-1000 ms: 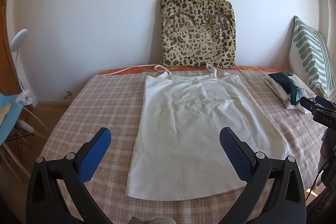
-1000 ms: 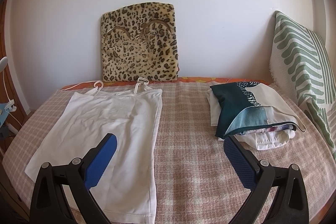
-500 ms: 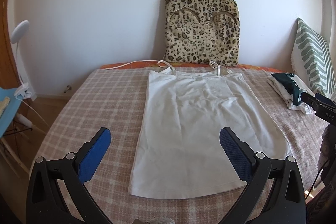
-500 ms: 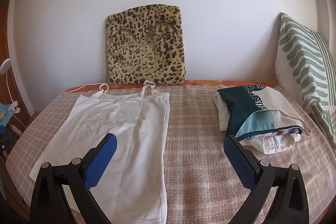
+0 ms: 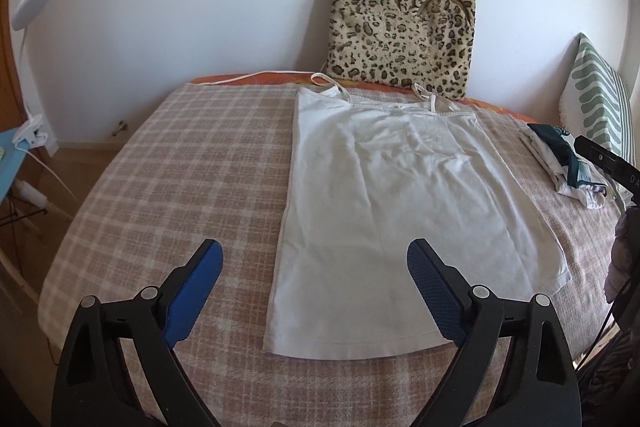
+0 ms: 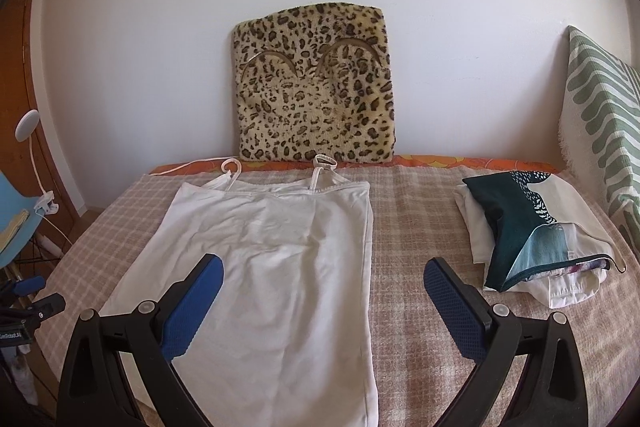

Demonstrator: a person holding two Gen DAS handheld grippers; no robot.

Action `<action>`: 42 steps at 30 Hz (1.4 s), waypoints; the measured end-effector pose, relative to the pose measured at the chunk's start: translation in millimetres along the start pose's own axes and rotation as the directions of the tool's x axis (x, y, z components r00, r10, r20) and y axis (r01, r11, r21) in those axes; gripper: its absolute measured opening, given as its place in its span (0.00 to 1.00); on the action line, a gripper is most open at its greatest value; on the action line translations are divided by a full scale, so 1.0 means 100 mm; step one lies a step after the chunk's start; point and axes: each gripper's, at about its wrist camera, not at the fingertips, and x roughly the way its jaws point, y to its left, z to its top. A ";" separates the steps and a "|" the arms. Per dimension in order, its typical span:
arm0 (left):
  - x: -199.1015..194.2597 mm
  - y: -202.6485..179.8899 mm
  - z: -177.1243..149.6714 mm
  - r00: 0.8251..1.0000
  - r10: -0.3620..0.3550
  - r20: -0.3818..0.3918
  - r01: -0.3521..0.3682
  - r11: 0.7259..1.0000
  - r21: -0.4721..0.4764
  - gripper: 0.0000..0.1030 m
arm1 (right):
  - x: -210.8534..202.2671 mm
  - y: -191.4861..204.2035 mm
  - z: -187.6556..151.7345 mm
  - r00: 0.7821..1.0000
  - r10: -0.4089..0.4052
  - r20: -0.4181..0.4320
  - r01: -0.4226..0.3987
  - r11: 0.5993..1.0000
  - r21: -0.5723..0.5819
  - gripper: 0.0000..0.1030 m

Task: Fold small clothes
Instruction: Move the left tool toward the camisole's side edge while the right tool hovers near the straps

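Both our grippers are sliding across the bed since a second ago, and the white camisole (image 5: pixel 396 203) is sitting larger and more slanted in the left view. We are carrying the left gripper (image 5: pixel 314 267) low over the hem end, its jaws wide but closing, with only the camisole's lower left edge lying beneath the gap and nothing pinched. We are holding the right gripper (image 6: pixel 322 285) spread just as wide and gripping nothing, above the camisole's right side. Our camisole is lying flat on the checked blanket (image 5: pixel 192 163), straps at twelve o'clock touching the leopard-print cushion (image 6: pixel 314 89). At three o'clock from it, well apart, the stack of folded clothes (image 6: pixel 532 235) is waiting, with the green striped pillow (image 6: pixel 600 123) leaning beyond.
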 end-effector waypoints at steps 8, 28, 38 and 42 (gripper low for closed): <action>0.20 0.24 -0.05 0.996 0.055 -0.073 -0.054 0.998 0.007 0.76 | 0.33 0.24 0.06 0.994 0.059 -0.094 -0.061 0.998 -0.019 0.88; 0.35 0.43 -0.16 0.992 0.016 -0.127 -0.023 0.998 -0.050 0.60 | 1.19 1.44 0.68 0.953 0.199 -0.229 -0.244 0.952 -0.187 0.80; 0.48 0.51 -0.25 0.974 -0.112 -0.196 0.083 0.985 -0.150 0.48 | 1.85 1.85 0.89 0.926 0.217 -0.310 -0.285 0.939 -0.195 0.74; 0.53 0.49 -0.30 0.961 -0.161 -0.226 0.120 0.975 -0.185 0.42 | 2.15 1.97 0.98 0.912 0.220 -0.347 -0.294 0.940 -0.176 0.70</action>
